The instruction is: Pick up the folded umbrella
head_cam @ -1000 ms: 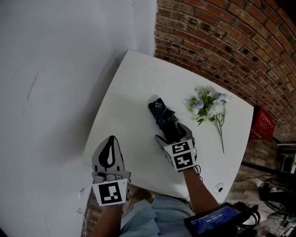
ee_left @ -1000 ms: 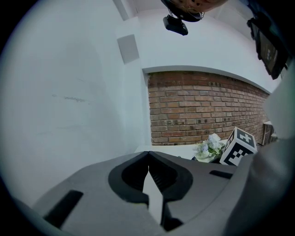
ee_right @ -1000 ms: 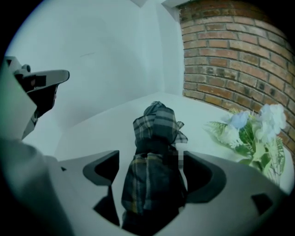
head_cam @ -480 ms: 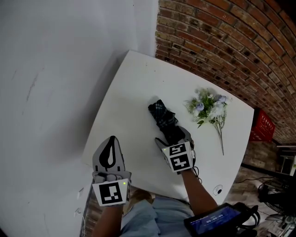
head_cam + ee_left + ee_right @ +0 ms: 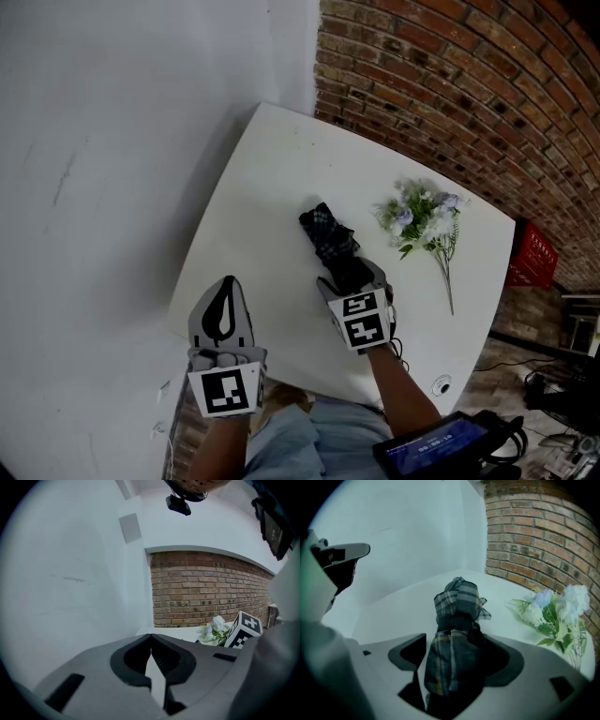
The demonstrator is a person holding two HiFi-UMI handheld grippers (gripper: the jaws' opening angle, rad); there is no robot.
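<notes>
Head view: the folded umbrella (image 5: pixel 328 234) lies flat on the white worktop (image 5: pixel 272 169), near its middle, with a bunch of artificial flowers (image 5: pixel 424 214) well apart to one side. The right hand-held gripper (image 5: pixel 351 270) is pitched down over the umbrella's near end. The left hand-held gripper (image 5: pixel 225 289) hangs over the worktop's near edge, clear of everything.

Left gripper view: its jaws meet at the tips with nothing between them — closed and empty. It points toward the white wall and a brick wall (image 5: pixel 211 588), not at the umbrella.

Right gripper view: the jaws stand wide and have just been closing, with the umbrella's dark plaid bundle filling most of the gap. A pale sliver shows between one jaw and the fabric, so I judge the pads are not yet clamped. The umbrella rests on the worktop.

Handling assessment: the item looks light, with a soft, loosely gathered fabric skin over what is probably a stiff core. The cloth will likely compress and slide before the pads bite. Hold is best taken across the thick body, as now placed — not on the flared loose folds at the far end, which would give way.
</notes>
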